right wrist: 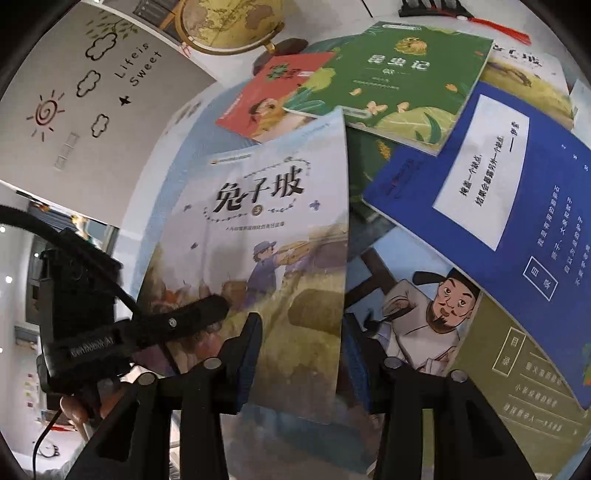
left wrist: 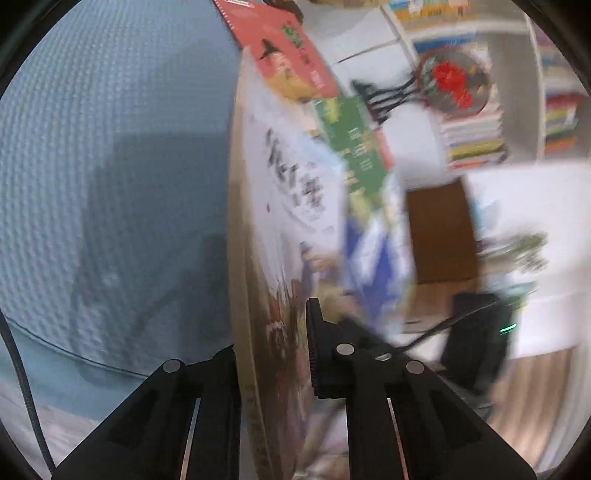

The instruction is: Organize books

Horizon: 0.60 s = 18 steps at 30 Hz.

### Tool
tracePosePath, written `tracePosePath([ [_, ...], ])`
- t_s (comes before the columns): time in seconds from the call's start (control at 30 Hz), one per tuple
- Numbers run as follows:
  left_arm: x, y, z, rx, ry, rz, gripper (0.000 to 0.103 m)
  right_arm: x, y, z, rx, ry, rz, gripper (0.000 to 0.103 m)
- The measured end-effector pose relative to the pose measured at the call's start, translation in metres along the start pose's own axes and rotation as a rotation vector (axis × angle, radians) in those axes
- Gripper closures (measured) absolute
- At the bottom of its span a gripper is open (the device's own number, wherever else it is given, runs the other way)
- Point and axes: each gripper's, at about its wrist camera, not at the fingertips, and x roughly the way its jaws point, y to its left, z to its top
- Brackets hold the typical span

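A pale book (right wrist: 273, 206) with black characters and a farm scene stands tilted up off a pile of books. My left gripper (left wrist: 273, 339) is shut on its edge; in the left wrist view the pale book (left wrist: 280, 192) runs edge-on between the jaws. One of the left fingers (right wrist: 199, 314) shows in the right wrist view, clamped on the cover's left side. My right gripper (right wrist: 303, 350) stands open at the book's lower edge, its pads apart from the cover.
Under it lie a green book (right wrist: 391, 77), a red book (right wrist: 273, 92), a blue book (right wrist: 498, 206) and one with a cartoon man (right wrist: 424, 306). A globe (right wrist: 229, 22) stands behind. Blue-grey cloth (left wrist: 110, 147) is at the left, bookshelves (left wrist: 472, 136) beyond.
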Motion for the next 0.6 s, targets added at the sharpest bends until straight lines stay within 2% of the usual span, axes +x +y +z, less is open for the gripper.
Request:
tracePosePath([
  [0.07, -0.008, -0.002, 0.005, -0.036, -0.001, -0.082, 0.093, -0.011, -0.006, 0.002, 0.066, -0.016, 0.124, 0.043],
  [0.17, -0.012, -0.007, 0.01, -0.055, 0.019, -0.177, 0.093, -0.015, -0.013, 0.004, 0.12, -0.03, 0.229, 0.038],
  [0.2, -0.011, -0.006, 0.011, -0.064, 0.024, -0.196, 0.093, -0.015, -0.015, 0.004, 0.138, -0.032, 0.253, 0.031],
  [0.27, -0.008, -0.004, 0.011, -0.077, 0.04, -0.218, 0.093, -0.007, -0.02, 0.003, 0.194, -0.024, 0.31, 0.025],
  [0.33, -0.004, -0.002, 0.01, -0.087, 0.055, -0.22, 0.094, 0.0, -0.022, 0.005, 0.236, -0.029, 0.368, 0.027],
  [0.4, -0.002, 0.0, 0.008, -0.08, 0.071, -0.189, 0.094, 0.004, -0.019, 0.005, 0.246, -0.049, 0.38, 0.054],
  [0.43, -0.001, 0.001, 0.006, -0.074, 0.079, -0.165, 0.094, 0.005, -0.016, 0.006, 0.242, -0.049, 0.369, 0.062],
  [0.53, -0.001, 0.001, 0.002, -0.01, 0.095, -0.015, 0.092, 0.011, 0.002, 0.004, 0.154, -0.048, 0.226, 0.073],
  [0.6, 0.0, 0.0, -0.004, 0.051, 0.105, 0.099, 0.09, 0.014, 0.017, 0.001, 0.062, -0.04, 0.111, 0.075],
])
